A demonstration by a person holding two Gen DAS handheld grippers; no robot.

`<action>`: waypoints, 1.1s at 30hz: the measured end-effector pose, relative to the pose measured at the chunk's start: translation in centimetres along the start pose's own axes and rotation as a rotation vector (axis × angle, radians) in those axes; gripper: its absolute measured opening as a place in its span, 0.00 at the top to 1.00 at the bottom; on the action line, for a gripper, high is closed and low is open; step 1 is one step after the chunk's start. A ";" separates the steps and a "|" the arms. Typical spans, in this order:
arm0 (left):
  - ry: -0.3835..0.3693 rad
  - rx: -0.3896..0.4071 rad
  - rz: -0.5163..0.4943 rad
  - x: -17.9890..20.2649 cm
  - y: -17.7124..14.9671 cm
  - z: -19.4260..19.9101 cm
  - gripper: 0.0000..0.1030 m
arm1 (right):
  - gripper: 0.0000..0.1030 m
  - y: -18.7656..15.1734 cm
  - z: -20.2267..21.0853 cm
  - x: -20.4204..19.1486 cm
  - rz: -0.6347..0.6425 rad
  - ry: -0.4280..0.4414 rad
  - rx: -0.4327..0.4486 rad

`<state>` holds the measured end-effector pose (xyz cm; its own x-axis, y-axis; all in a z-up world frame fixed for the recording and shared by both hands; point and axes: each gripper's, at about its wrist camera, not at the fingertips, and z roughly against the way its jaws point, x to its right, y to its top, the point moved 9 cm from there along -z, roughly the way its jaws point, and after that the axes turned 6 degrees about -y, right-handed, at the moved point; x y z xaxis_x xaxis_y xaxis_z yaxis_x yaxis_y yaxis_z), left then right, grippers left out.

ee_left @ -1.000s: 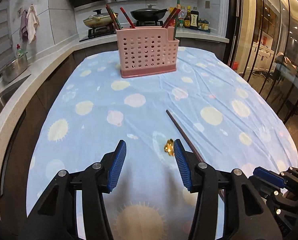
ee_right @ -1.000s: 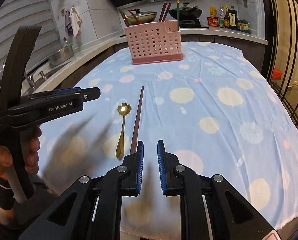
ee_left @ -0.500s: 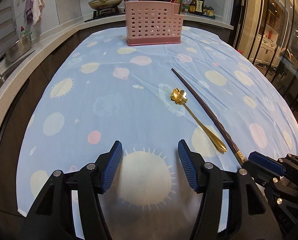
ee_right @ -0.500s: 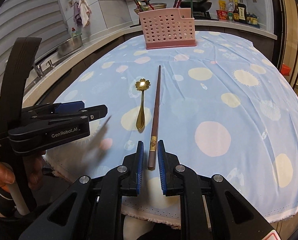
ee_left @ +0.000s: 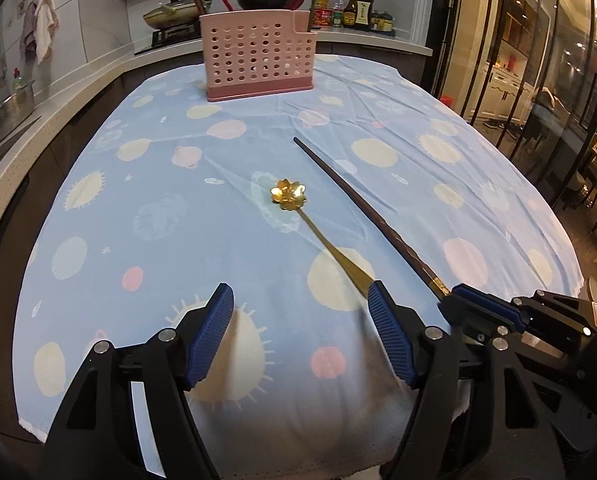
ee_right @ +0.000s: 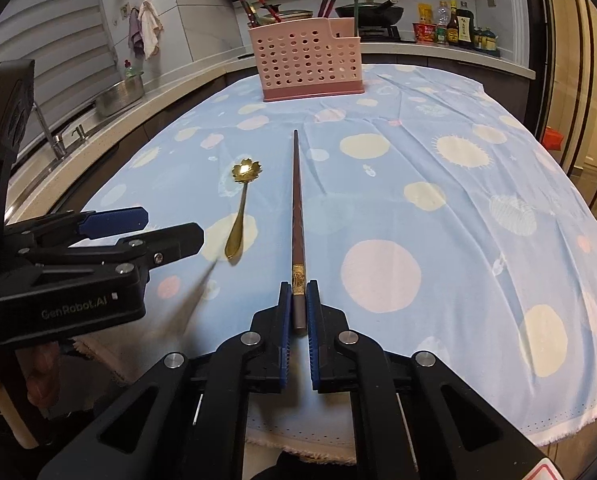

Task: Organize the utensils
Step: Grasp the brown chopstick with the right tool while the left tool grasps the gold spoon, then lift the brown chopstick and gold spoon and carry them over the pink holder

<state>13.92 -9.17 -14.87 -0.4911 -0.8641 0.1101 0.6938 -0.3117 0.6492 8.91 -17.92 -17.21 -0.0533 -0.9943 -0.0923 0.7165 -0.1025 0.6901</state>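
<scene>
Blue rubber pads line the left gripper [ee_left: 300,334], whose jaws are opening with only the spotted blue tablecloth [ee_left: 158,208] between them; nothing is held. The tail of the gold flower-bowled spoon [ee_left: 318,236] runs down to just beside the gripper's right pad, and whether it touches cannot be told. The spoon lies flat on the cloth, its flower-shaped bowl pointing toward the far end of the table. Just to its right lies the dark brown chopstick [ee_left: 362,208], roughly parallel to the spoon and apart from it, thin tip toward the far end. The right gripper [ee_right: 297,308] is pinched onto the chopstick's thick near end, both pads pressing just behind its gold band, while the rest of the stick rests along the cloth. At the far end of the table stands the pink perforated utensil holder [ee_right: 308,66], upright, with several chopsticks poking out of its top. Behind it, on the counter, sit pans and a row of sauce bottles [ee_right: 450,26].
</scene>
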 end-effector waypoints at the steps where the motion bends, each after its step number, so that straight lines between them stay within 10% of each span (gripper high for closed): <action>1: -0.011 -0.004 -0.005 0.4 0.0 -0.2 0.35 | 0.93 0.1 0.0 0.5 -0.010 -0.006 0.002; 13: -0.047 -0.038 -0.012 1.5 0.1 -2.8 0.50 | 0.93 0.0 -0.4 3.1 -0.097 -0.004 -0.017; 20: -0.077 -0.043 0.008 0.9 -0.1 -2.5 0.88 | 0.93 0.1 -0.4 3.0 -0.097 -0.001 -0.015; 33: -0.110 -0.022 0.050 0.3 0.2 -0.7 0.90 | 0.93 1.2 0.6 3.0 -0.098 0.008 0.017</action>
<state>14.28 -9.76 -15.22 -0.5098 -0.8304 0.2247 0.7296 -0.2789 0.6244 9.16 -21.00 -16.22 -0.1173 -0.9792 -0.1653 0.6961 -0.1998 0.6896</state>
